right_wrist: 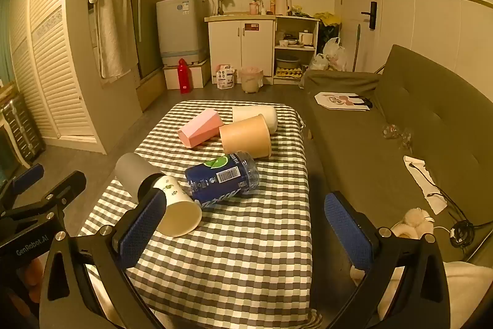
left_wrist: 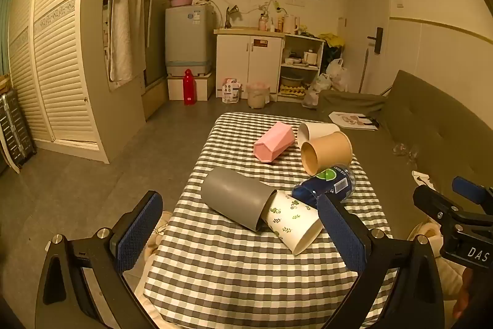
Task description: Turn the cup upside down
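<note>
Several cups lie on their sides on a checked table [left_wrist: 234, 273] [right_wrist: 246, 261]. A grey cup [left_wrist: 235, 198] [right_wrist: 135, 171] touches a white leaf-print paper cup [left_wrist: 294, 222] [right_wrist: 178, 208]. Beside them lies a blue-labelled clear cup [left_wrist: 326, 185] [right_wrist: 222, 179]. Farther back lie a tan cup [left_wrist: 326, 153] [right_wrist: 246, 137], a white cup [left_wrist: 317, 130] [right_wrist: 255, 114] and a pink faceted cup [left_wrist: 274, 142] [right_wrist: 200, 128]. My left gripper [left_wrist: 243, 233] is open and empty, above the near table in front of the grey and leaf-print cups. My right gripper [right_wrist: 246, 232] is open and empty, short of the blue-labelled cup.
A grey-green sofa [right_wrist: 416, 119] runs along the table's right side, with a picture bag [right_wrist: 342, 100] and a cable [right_wrist: 459, 233] on it. Open floor [left_wrist: 92, 181] lies left. Kitchen cabinets [left_wrist: 249, 60], a washing machine [left_wrist: 188, 39] and a red bottle [left_wrist: 189, 87] stand at the back.
</note>
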A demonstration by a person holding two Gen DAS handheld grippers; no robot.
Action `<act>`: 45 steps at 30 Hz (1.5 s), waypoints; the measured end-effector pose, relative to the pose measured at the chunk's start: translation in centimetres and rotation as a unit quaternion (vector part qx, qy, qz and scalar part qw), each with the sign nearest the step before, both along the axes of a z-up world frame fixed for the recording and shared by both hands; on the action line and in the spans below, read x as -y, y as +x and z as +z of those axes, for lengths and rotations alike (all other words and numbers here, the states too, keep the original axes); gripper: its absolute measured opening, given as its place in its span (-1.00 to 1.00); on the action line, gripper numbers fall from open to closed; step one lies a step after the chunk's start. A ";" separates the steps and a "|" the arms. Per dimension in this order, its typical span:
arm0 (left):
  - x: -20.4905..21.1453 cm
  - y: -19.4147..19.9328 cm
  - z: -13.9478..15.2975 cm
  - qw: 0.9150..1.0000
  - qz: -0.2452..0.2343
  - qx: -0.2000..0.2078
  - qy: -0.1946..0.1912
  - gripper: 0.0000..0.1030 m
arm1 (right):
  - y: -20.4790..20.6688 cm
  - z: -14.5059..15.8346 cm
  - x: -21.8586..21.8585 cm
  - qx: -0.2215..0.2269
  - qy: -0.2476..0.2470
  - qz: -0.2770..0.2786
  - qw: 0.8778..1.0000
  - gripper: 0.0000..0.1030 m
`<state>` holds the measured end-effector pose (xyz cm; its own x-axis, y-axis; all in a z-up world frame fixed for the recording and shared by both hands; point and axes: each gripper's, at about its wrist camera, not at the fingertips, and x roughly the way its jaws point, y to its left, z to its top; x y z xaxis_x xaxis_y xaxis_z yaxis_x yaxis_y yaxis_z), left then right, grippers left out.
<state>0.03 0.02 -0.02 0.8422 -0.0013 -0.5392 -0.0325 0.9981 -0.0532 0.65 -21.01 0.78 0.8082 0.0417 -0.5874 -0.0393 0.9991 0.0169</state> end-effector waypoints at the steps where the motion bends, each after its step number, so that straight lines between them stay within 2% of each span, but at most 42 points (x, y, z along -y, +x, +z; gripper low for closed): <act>1: 0.0 0.0 0.0 1.000 0.001 0.000 0.001 1.00 | 0.0 0.0 0.0 -0.001 0.000 0.000 1.000 0.99; 45: 0.1 -0.1 -0.5 1.000 0.001 0.003 0.009 1.00 | -0.1 -0.3 -0.4 -0.004 0.003 0.000 1.000 0.99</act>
<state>-0.12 -0.13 -0.49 0.8452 0.0107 -0.5343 -0.0346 0.9988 -0.0348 0.54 -20.63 0.52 0.8030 0.0451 -0.5943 -0.0387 0.9990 0.0235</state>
